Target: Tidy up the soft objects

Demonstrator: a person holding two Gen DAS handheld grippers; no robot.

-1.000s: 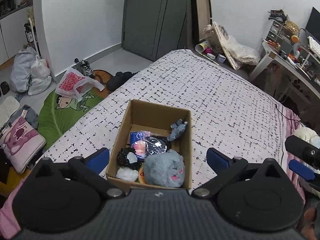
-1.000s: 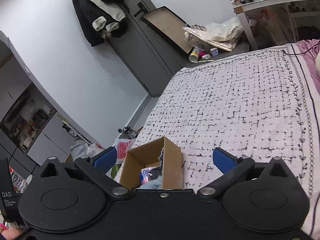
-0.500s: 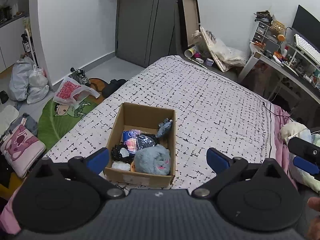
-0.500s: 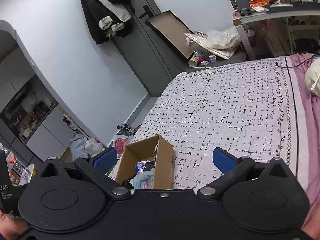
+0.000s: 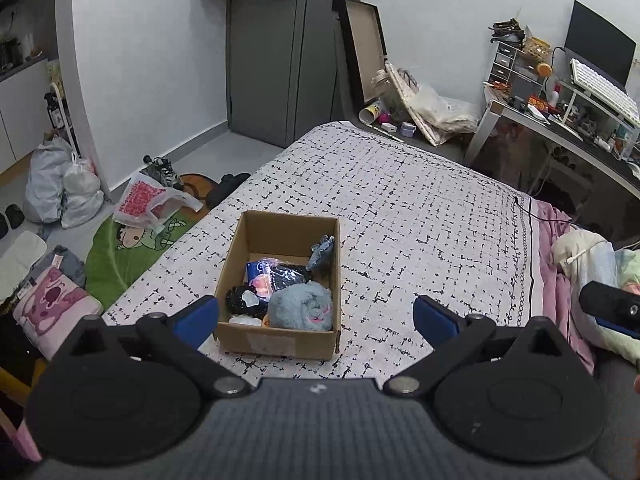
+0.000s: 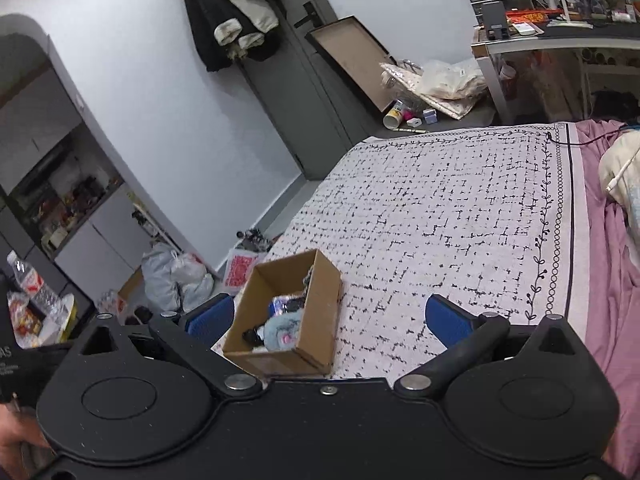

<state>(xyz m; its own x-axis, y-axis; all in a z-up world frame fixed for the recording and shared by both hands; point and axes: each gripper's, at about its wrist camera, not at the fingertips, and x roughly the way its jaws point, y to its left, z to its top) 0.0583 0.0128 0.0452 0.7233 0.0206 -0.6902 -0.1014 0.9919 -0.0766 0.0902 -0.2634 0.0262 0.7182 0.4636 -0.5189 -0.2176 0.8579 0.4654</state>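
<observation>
Ahead of the spread left gripper [image 5: 316, 318], a matt cardboard box [image 5: 280, 342] held a fuzzy blue-grey plush [image 5: 300, 306] on a woven bedspread [image 5: 420, 208].

We held the left gripper [image 5: 316, 318] up, tilted downward, its blue-padded fingers [image 5: 198, 318] spread wide with nothing between them. The right gripper [image 6: 330, 322] was raised likewise, its fingers [image 6: 446, 322] also wide apart and bare. From the left wrist view, part of the right gripper [image 5: 610, 310] showed at the right edge, level with the left one.
</observation>
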